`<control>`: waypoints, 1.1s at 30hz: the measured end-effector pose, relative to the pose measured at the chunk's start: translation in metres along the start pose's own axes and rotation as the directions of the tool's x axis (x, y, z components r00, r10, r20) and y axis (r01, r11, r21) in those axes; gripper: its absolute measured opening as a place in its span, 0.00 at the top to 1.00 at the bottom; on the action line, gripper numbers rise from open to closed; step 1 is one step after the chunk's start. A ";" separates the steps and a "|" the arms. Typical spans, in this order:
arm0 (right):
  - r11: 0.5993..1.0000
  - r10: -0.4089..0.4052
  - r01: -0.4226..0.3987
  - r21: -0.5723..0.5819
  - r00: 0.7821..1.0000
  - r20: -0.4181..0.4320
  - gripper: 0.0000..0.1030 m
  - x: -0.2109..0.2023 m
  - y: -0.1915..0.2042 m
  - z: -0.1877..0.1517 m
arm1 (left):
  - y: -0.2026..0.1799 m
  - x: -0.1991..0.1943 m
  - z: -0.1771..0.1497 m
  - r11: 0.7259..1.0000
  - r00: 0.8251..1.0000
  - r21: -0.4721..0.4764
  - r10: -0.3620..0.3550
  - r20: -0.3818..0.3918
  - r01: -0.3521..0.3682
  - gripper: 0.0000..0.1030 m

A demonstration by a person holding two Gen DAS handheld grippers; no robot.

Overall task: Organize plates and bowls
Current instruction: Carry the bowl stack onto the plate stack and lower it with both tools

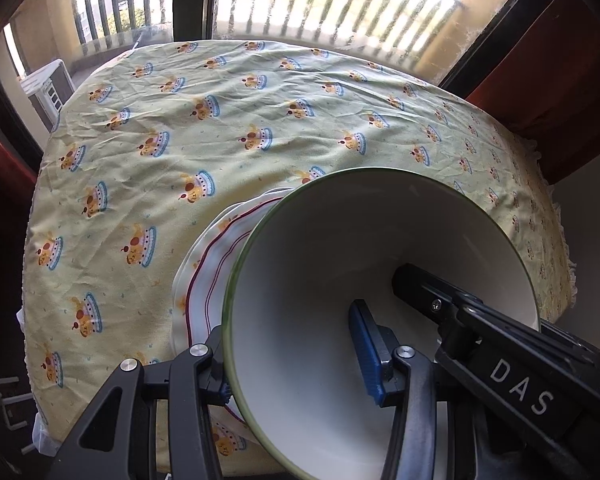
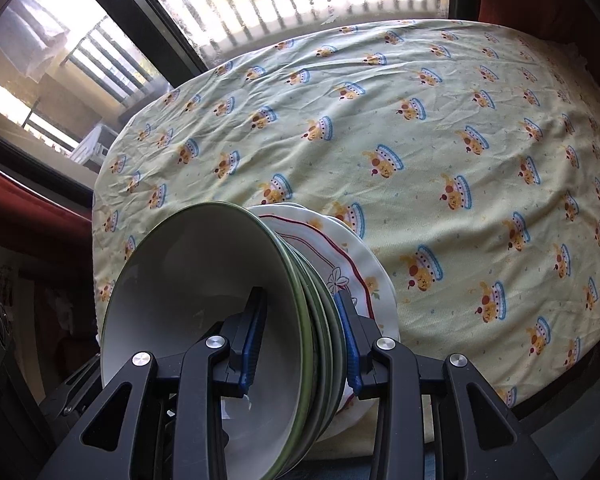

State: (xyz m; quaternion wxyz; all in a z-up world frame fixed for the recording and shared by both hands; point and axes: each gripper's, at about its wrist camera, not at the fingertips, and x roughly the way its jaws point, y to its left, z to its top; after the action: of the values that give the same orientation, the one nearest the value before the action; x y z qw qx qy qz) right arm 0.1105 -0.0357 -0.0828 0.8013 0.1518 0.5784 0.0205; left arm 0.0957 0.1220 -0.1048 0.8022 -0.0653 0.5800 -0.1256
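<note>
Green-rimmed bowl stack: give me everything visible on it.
The bowl stack is several nested white bowls with thin green rims, glossy like glazed ceramic, insides empty. It is tipped on its side, openings facing the cameras, against a scalloped white plate with a red line, over the yellow tablecloth. The right gripper pinches the stacked walls on one side; the left gripper straddles the rim on the opposite side.

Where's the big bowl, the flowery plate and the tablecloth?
bowl (image 1: 332, 264), left wrist view, white inside wall.
plate (image 2: 340, 256), right wrist view, rim with red line.
tablecloth (image 2: 440, 128), right wrist view, bare middle.
</note>
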 end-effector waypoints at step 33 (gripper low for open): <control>0.996 -0.077 0.078 0.036 0.996 -0.036 0.56 0.022 0.013 -0.017 | 0.014 0.009 -0.014 0.999 1.000 0.050 -0.017 0.016 0.016 0.51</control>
State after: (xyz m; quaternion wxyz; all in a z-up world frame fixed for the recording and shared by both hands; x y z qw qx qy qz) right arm 0.1040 -0.0149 -0.1044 0.7885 0.1439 0.5977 -0.0191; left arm 0.0873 0.1336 -0.1214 0.8071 -0.0512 0.5697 -0.1461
